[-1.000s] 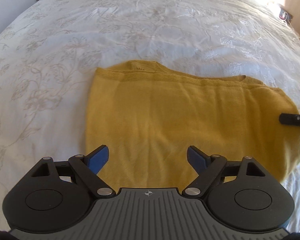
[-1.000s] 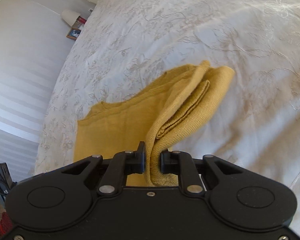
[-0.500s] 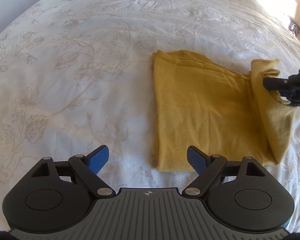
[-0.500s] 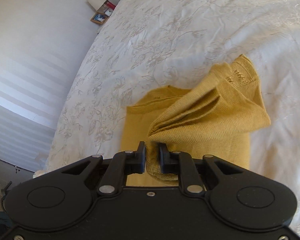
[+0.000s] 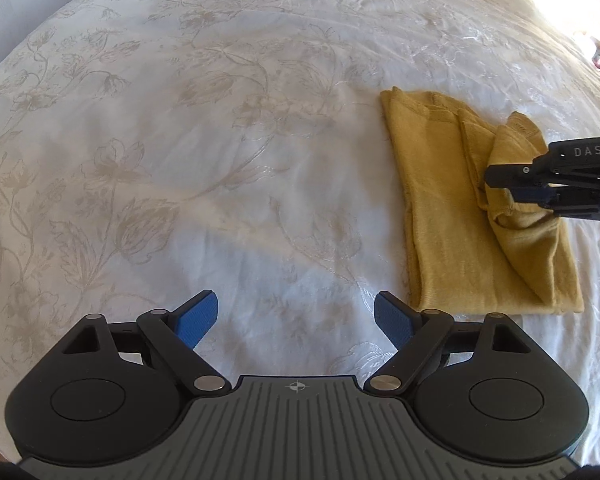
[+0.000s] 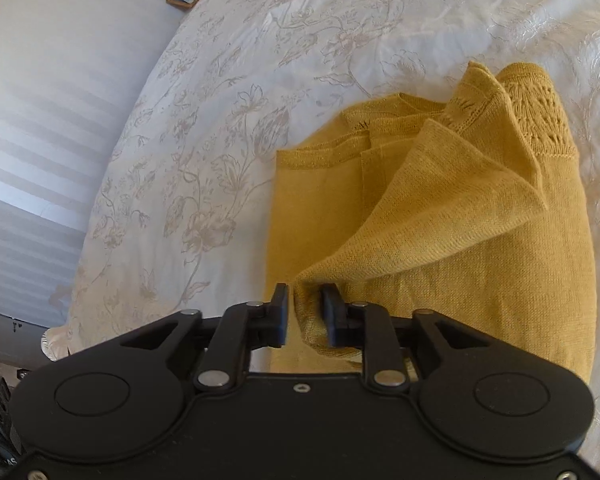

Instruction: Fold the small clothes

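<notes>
Right gripper (image 6: 304, 316) now parted partway, having just been opening; a second ago pinched tight on the edge of the yellow top (image 6: 440, 240). Fabric fold sits between the jaws, loose, with a gap showing beside the left finger, so released rather than gripped, judging from the right wrist view. Seen from the left wrist view too: right gripper (image 5: 500, 184) at the raised flap of the top (image 5: 460, 216), low over it.

Carried over since a second ago: the right-hand side of the top, then lying flat and spread wide, now doubled across onto the rest, making a narrower stack. Flap not yet flat; peaks up in a loose tent near the lacy hem (image 6: 540, 116), with corners lifted.

Left gripper (image 5: 296, 320) spread wide, nothing between its blue pads (image 5: 198, 318); drawn off to the side of the top since a second ago, now over bare bedspread (image 5: 220, 140), with the top just beside its right pad.

Top lies on the bedspread, near the middle of the bed, well clear of the edge.

Meaning for the task: one fold across likely just laid down and let go. Probably still needed: pressing the tented flap flat and squaring the edges, perhaps one more fold.
</notes>
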`<state>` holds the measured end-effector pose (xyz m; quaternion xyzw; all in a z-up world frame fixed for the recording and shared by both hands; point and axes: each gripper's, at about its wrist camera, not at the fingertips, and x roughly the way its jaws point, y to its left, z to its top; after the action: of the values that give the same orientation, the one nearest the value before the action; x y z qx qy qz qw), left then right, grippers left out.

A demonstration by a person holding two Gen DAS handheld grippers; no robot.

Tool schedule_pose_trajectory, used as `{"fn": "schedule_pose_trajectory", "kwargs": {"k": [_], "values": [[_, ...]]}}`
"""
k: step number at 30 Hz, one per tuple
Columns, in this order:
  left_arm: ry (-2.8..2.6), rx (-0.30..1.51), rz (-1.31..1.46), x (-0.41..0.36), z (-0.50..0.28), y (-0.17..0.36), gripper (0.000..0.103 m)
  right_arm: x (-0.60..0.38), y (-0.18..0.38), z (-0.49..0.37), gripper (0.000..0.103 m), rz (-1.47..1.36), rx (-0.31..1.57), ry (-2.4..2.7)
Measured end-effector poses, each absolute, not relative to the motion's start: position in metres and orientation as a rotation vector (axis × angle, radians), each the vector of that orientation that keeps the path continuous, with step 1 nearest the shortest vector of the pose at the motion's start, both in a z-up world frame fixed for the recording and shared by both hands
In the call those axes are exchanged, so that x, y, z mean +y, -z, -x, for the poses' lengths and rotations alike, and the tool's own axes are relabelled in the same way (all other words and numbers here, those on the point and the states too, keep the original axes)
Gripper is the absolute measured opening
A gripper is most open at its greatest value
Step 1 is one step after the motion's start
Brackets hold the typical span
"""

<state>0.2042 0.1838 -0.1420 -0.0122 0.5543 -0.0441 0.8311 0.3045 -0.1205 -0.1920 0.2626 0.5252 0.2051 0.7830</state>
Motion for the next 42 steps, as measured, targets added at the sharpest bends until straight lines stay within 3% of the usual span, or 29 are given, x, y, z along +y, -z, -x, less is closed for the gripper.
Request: {"fn": "schedule_pose_trajectory", "kwargs": {"k": [2, 6, 15, 21, 25, 27, 34, 36, 42], "values": [[0.098, 1.178, 0.043, 0.188, -0.205, 0.143, 0.085, -0.116, 0.182, -0.298, 0.069, -0.492, 1.102, -0.451], [0.111, 1.178, 0.053, 0.185, -0.209, 0.144, 0.085, -0.116, 0.168, -0.296, 0.072, -0.364, 1.089, -0.42], [0.114, 1.134, 0.115, 0.173, -0.211, 0.134, 0.085, -0.139, 0.189, -0.337, 0.073, -0.375, 1.212, -0.25], [0.112, 1.131, 0.113, 0.171, -0.21, 0.133, 0.085, -0.124, 0.149, -0.354, 0.075, -0.268, 0.94, -0.419], [0.119, 1.138, 0.122, 0.169, -0.214, 0.134, 0.085, -0.128, 0.139, -0.341, 0.085, -0.257, 0.902, -0.412], [0.122, 1.139, 0.117, 0.166, -0.217, 0.134, 0.085, -0.127, 0.14, -0.324, 0.096, -0.173, 0.909, -0.396], [0.129, 1.15, 0.1, 0.156, -0.231, 0.14, 0.085, -0.088, 0.159, -0.251, 0.095, 0.182, 0.923, -0.278], [0.131, 1.148, 0.097, 0.153, -0.233, 0.14, 0.085, -0.083, 0.166, -0.236, 0.084, 0.171, 0.934, -0.343], [0.122, 1.153, 0.109, 0.149, -0.232, 0.139, 0.085, -0.054, 0.185, -0.223, 0.083, 0.218, 0.987, -0.413]]}}
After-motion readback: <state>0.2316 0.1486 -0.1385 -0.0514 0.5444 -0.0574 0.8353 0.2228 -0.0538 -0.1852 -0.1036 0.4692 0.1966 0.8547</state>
